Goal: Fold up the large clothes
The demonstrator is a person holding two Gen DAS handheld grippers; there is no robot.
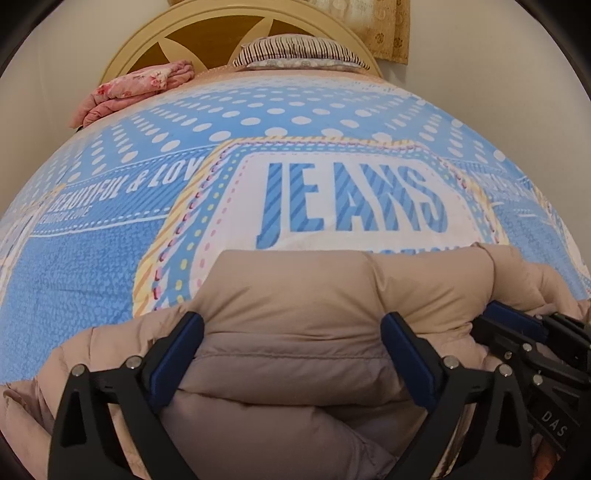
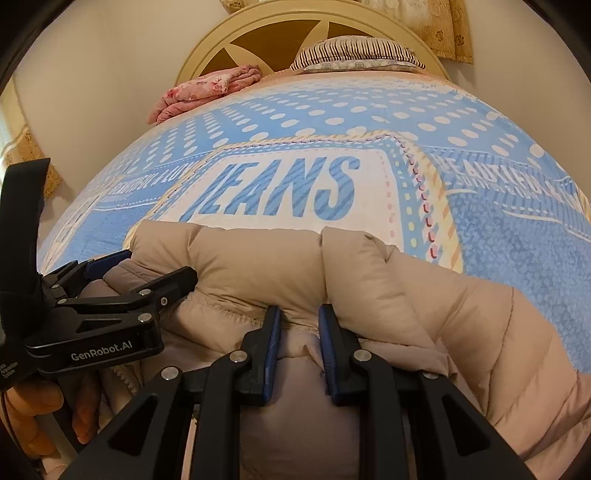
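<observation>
A beige puffer jacket [image 1: 295,295] lies bunched on the near part of the bed, also in the right wrist view [image 2: 369,277]. My left gripper [image 1: 291,325] is open wide, its blue-padded fingers [image 1: 188,332] astride a puffy fold of the jacket. It also shows at the left of the right wrist view [image 2: 147,266]. My right gripper [image 2: 299,317] is shut on a fold of the jacket near its stitched edge. It shows at the right edge of the left wrist view [image 1: 524,321], close beside the left one.
The bed has a blue dotted cover [image 1: 110,258] printed with "JEANS". A folded pink floral blanket [image 1: 129,92] and a striped pillow [image 1: 299,53] lie at the far end by the round headboard [image 1: 221,33]. Walls flank both sides.
</observation>
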